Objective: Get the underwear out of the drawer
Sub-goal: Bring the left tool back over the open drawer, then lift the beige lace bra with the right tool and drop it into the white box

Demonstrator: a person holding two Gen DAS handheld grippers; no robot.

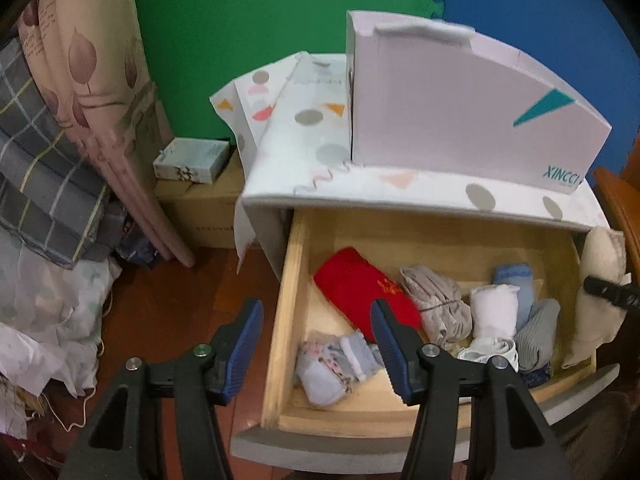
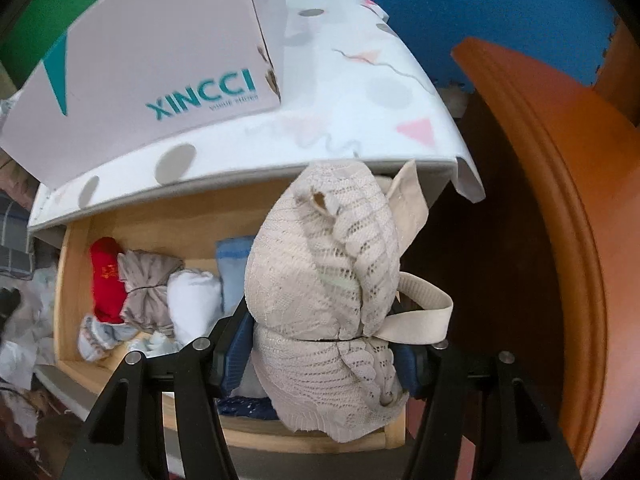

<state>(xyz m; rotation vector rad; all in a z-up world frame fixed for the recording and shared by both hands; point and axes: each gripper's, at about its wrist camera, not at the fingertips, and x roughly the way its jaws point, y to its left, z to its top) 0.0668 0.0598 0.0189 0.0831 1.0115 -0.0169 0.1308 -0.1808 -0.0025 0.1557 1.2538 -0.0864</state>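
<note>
Presently the right gripper (image 2: 326, 356) jaws clamp a beige lace bra (image 2: 320, 280), lifted above the drawer (image 1: 280, 320); left gripper (image 1: 318, 344) jaws part-open, empty; other garments remain inside.

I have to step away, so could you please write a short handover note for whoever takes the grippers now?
Right gripper: shut on the beige lace bra, held above the right end of the open drawer.
Left gripper: open, empty, over the drawer's left edge.
Still inside: red roll, grey-brown bundle, white roll, patterned socks.
Done: drawer open, bra lifted.
Left: carry the bra clear and set it down.
</note>
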